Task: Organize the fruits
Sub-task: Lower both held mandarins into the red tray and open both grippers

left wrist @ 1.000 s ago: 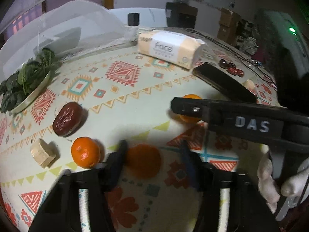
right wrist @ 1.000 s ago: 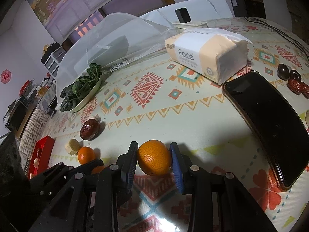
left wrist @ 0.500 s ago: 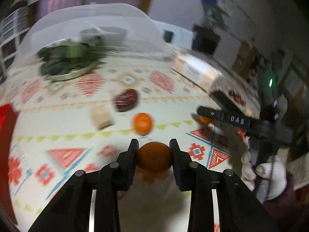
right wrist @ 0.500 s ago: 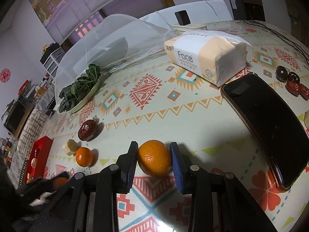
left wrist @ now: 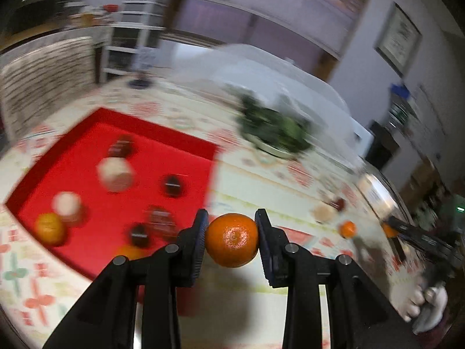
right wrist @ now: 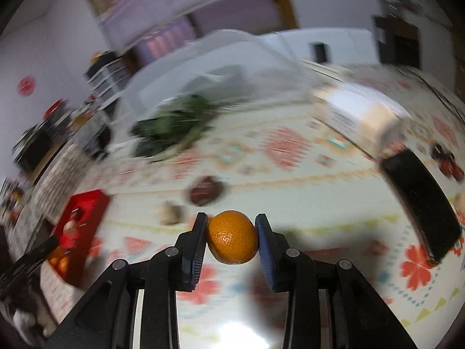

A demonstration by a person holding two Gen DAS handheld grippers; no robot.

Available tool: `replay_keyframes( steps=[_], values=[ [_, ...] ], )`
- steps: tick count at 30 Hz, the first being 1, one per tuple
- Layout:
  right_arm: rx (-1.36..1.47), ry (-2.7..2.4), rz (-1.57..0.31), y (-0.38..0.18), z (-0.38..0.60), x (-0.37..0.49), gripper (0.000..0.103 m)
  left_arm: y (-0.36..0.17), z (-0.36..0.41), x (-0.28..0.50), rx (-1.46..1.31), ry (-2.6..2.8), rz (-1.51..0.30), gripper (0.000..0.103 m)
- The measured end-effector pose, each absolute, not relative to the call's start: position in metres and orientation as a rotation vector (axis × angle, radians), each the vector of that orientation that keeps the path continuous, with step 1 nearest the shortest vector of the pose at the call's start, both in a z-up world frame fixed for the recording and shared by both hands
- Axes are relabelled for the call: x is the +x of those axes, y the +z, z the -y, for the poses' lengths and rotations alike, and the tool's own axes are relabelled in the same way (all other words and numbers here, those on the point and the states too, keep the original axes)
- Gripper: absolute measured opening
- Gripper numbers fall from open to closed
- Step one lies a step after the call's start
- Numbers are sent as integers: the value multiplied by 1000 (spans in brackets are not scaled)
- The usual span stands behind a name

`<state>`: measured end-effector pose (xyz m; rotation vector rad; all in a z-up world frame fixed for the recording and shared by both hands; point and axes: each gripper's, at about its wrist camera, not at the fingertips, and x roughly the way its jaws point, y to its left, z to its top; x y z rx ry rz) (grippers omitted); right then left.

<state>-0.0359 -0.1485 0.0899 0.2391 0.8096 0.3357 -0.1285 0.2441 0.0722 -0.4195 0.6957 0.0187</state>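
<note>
My left gripper (left wrist: 232, 240) is shut on an orange mandarin (left wrist: 232, 240) and holds it in the air just right of the red tray (left wrist: 87, 180). The tray holds several fruits: dark dates, pale pieces and mandarins. My right gripper (right wrist: 232, 237) is shut on another mandarin (right wrist: 232, 237), lifted above the patterned tablecloth. The red tray (right wrist: 82, 215) shows far left in the right wrist view. A small mandarin (left wrist: 348, 229), a pale piece (right wrist: 170, 212) and a dark date (right wrist: 205, 193) lie on the cloth.
A plate of green leaves (right wrist: 171, 125) sits under a clear dome at the back. A tissue pack (right wrist: 363, 116) and a black phone (right wrist: 421, 200) lie at the right. More dates (right wrist: 447, 160) lie at the far right edge.
The left gripper closed on its mandarin, lifted it and swung left to the red tray. The right gripper lifted its mandarin off the cloth and is moving; both views are blurred.
</note>
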Motion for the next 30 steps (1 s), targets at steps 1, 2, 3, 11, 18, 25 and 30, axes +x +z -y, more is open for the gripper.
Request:
replay_keyframes(
  steps=[1, 2, 3, 11, 18, 25, 30],
  values=[
    [224, 366, -805, 97, 132, -38, 37, 70, -257, -132, -431, 47, -692, 32],
    [210, 397, -803, 102, 115, -40, 36, 68, -271, -137, -447, 73, -690, 32],
    [202, 421, -804, 106, 101, -40, 36, 66, -281, -140, -461, 89, -689, 32],
    [135, 655, -897, 107, -40, -28, 37, 41, -332, -150, -512, 169, -726, 32],
    [60, 804, -1030, 74, -157, -13, 37, 33, -345, -145, -491, 182, -745, 32],
    [32, 847, -1101, 45, -216, -2, 37, 35, -347, -147, -492, 157, -742, 35],
    [1, 851, -1101, 39, -231, -3, 38, 43, -355, -155, -517, 166, -707, 50]
  ],
)
